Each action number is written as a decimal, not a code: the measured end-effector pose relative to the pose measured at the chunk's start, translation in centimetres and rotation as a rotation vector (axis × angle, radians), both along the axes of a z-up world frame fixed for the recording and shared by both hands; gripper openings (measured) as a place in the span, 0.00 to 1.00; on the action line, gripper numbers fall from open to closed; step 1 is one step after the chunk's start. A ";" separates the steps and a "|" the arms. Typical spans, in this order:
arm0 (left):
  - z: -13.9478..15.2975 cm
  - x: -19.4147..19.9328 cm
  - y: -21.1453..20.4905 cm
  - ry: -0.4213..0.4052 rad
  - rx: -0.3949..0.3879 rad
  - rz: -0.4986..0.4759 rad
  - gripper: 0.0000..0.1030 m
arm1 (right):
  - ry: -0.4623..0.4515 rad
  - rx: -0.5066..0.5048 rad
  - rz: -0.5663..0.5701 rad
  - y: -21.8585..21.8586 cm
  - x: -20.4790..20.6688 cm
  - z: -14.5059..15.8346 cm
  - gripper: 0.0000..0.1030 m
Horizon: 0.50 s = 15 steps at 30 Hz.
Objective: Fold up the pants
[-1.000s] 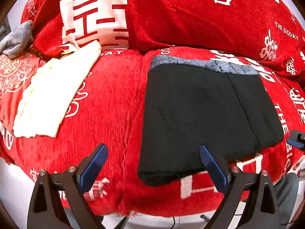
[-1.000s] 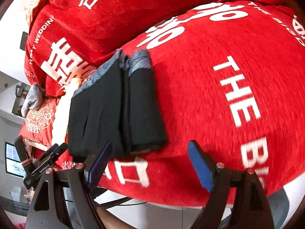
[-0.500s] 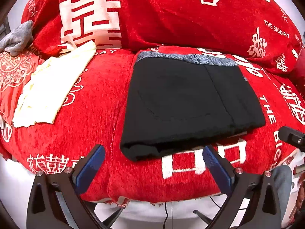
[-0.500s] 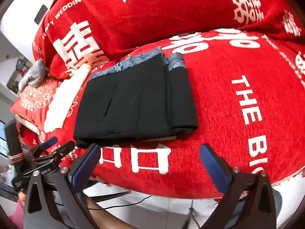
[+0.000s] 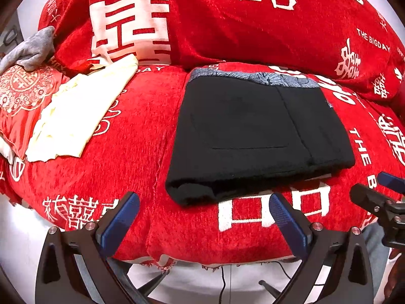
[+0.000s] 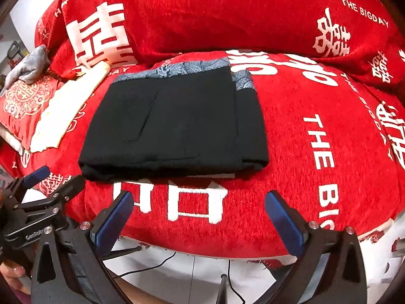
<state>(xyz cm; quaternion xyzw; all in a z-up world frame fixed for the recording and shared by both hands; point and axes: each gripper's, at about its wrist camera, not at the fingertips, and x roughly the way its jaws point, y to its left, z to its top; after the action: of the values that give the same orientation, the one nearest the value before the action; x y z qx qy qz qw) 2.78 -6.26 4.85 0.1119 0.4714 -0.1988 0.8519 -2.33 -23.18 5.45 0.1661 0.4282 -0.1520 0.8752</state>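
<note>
The black pants (image 5: 253, 131) (image 6: 177, 124) lie folded into a flat rectangle on the red sofa seat, their grey patterned waistband (image 5: 253, 77) (image 6: 177, 69) toward the backrest. My left gripper (image 5: 202, 217) hangs open off the seat's front edge, short of the fold's near left corner, with nothing between its blue pads. My right gripper (image 6: 200, 217) is also open and bare, hovering before the seat's front edge below the pants. Each gripper shows at the side of the other's view: the left gripper (image 6: 48, 179) and the right gripper (image 5: 379, 192).
A cream cloth (image 5: 76, 116) (image 6: 63, 111) lies on the seat left of the pants. A grey cloth (image 5: 30, 50) rests on a red patterned cushion (image 5: 22, 96) at far left. Red backrest cushions (image 5: 227, 25) rise behind. White floor and cables (image 6: 227, 273) lie below the seat edge.
Both grippers have backed away from the pants toward the seat's front edge. The right gripper rolled level and opened wider. The folded pants stayed in place.
</note>
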 end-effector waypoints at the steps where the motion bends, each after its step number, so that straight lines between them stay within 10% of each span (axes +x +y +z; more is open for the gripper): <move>1: 0.1 0.0 -0.1 -0.001 0.001 -0.001 0.99 | 0.001 0.004 -0.004 0.1 0.0 0.0 1.00; 15: -0.2 0.0 -0.9 -0.002 0.071 0.006 0.99 | 0.049 -0.034 -0.035 0.0 0.3 -0.3 1.00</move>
<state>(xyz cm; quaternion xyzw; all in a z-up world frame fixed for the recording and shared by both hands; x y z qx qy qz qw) 2.75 -7.12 4.62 0.1407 0.4778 -0.1793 0.8484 -2.01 -23.15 5.17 0.1547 0.4439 -0.1786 0.8644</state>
